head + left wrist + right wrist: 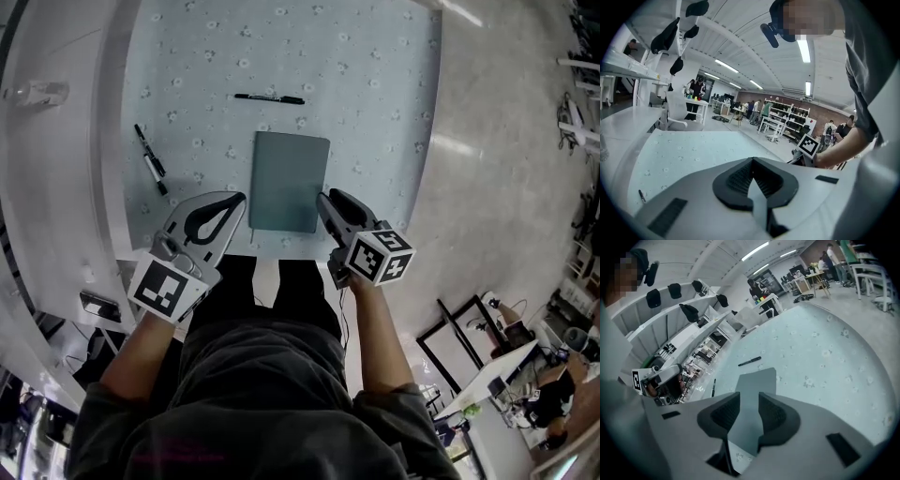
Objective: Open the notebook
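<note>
A closed grey-green notebook (289,180) lies flat near the front edge of the pale blue flowered table (375,94). My left gripper (236,201) hovers just left of the notebook's near left corner, its jaws shut tip to tip with nothing between them (752,160). My right gripper (326,199) is at the notebook's near right edge. In the right gripper view its jaws (749,397) stand a little apart, and the notebook (757,380) shows through the gap beneath them. Whether the jaws touch the cover is unclear.
A black pen (269,97) lies beyond the notebook, and a second pen (150,159) lies to its left. A white shelf unit (56,141) runs along the table's left side. Grey floor (506,187) is on the right. People stand at distant benches.
</note>
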Action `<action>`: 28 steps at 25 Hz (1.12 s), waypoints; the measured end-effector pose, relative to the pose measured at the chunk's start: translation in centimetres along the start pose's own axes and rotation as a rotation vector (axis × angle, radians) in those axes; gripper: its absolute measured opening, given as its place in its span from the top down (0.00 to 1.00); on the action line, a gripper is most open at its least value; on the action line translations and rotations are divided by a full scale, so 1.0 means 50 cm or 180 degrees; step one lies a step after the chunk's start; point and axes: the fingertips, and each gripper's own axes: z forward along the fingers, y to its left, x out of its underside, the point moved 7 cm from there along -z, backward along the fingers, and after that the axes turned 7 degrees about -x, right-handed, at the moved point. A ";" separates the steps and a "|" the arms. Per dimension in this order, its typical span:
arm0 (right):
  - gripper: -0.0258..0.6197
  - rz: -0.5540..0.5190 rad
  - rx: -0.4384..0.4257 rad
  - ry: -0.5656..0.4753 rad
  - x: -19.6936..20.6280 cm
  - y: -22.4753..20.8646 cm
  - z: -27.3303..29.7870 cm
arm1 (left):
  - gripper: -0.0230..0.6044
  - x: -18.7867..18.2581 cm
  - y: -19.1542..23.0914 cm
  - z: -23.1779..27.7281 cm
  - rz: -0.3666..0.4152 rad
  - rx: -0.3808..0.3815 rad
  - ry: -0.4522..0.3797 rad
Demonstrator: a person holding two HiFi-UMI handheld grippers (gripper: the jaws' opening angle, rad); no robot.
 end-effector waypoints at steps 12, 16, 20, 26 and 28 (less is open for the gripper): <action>0.77 0.0196 0.0176 0.0161 0.071 -0.056 0.037 | 0.96 0.066 0.011 0.026 -0.0137 0.0111 0.0233; 0.77 0.0235 0.0202 0.0223 0.087 -0.066 0.044 | 0.96 0.080 0.013 0.029 -0.0162 0.0120 0.0232; 0.77 0.0259 0.0214 0.0278 0.097 -0.072 0.051 | 0.96 0.091 0.011 0.031 -0.0245 0.0146 0.0348; 0.77 0.0251 0.0175 0.0380 0.109 -0.071 0.058 | 0.96 0.090 0.017 0.040 -0.0218 0.0144 0.0276; 0.77 0.0234 0.0188 0.0399 0.110 -0.072 0.060 | 0.96 0.090 0.018 0.039 -0.0217 0.0148 0.0274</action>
